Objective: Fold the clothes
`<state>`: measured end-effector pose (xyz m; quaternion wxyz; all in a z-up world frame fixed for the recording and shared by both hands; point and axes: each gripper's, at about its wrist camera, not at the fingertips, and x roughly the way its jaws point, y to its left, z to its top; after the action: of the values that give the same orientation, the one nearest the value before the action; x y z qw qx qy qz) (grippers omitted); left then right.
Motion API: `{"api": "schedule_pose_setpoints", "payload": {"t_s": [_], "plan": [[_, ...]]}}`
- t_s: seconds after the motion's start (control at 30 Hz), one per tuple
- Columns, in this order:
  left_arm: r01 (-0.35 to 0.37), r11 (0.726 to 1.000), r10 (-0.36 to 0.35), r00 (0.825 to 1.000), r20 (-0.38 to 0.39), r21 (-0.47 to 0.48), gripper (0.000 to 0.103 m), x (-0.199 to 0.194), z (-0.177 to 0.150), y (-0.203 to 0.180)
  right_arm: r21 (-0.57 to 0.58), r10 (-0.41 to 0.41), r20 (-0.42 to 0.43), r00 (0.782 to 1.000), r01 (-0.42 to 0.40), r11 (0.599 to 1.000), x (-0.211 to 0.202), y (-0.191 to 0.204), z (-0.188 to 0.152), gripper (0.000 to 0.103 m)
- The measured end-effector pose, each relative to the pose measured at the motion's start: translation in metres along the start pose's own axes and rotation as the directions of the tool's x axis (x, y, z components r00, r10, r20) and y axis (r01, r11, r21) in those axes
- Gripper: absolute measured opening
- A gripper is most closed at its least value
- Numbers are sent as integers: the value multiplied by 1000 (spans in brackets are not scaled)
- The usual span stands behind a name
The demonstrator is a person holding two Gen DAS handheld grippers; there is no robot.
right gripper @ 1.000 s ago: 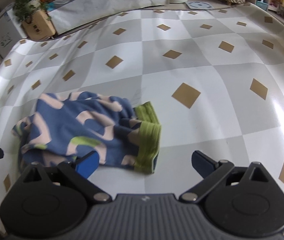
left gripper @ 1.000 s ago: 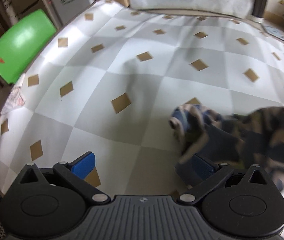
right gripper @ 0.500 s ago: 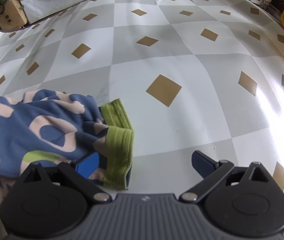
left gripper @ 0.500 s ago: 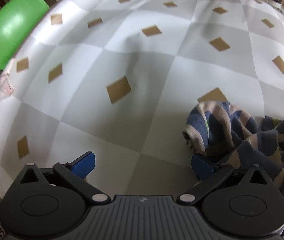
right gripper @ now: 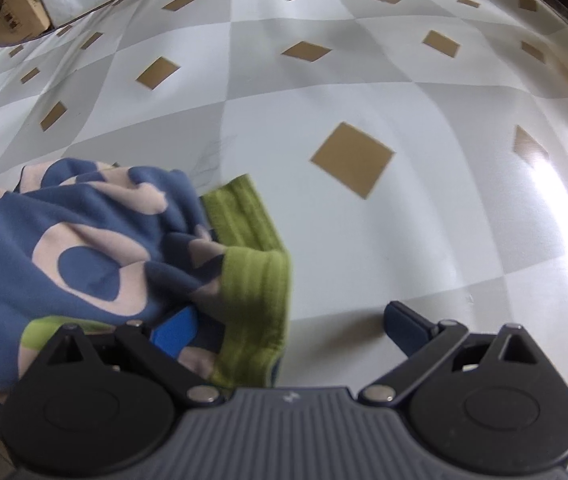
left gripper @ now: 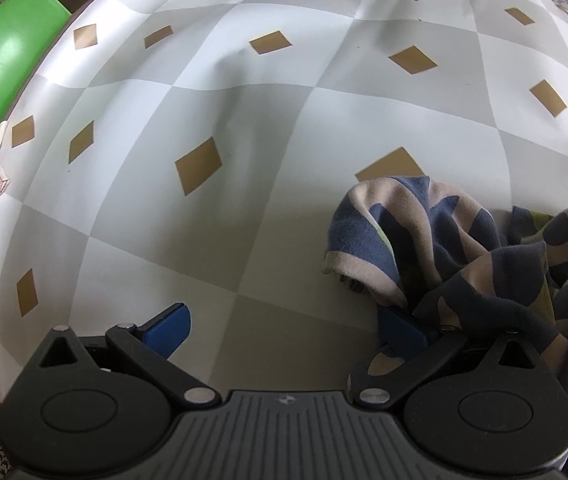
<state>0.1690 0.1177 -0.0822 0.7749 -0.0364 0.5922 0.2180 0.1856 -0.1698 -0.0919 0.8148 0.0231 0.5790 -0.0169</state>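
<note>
Blue and beige patterned fabric, a crumpled garment with a ribbed green band, is seen lying bunched on a table covered by a grey and white checked cloth set with tan diamonds. In the left wrist view the left gripper is held wide open: its left finger pad stands over bare cloth, while the right pad is partly covered by folds of the garment, and fabric is draped over the right linkage. In the right wrist view the right gripper is likewise spread open; its left blue pad is tucked in against the garment just beside the green band, and its right pad stands apart over bare cloth. Nothing is clamped by either gripper. The garment is placed toward the near edge of the table. A green panel is seen past the table's left edge, and a cardboard box beyond its far left corner.
</note>
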Motion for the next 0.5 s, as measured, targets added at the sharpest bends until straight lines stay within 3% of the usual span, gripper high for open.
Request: {"api": "schedule_pose_setpoints", "payload": {"t_s": [0.23, 0.5], "plan": [[29, 997, -30, 1000, 3, 70, 96, -4, -5, -21, -93, 64, 1, 998, -64, 994, -2, 13, -1, 101], [97, 978, -100, 995, 5, 184, 91, -17, -20, -55, -23, 205, -30, 978, -206, 978, -11, -14, 0, 98]]}}
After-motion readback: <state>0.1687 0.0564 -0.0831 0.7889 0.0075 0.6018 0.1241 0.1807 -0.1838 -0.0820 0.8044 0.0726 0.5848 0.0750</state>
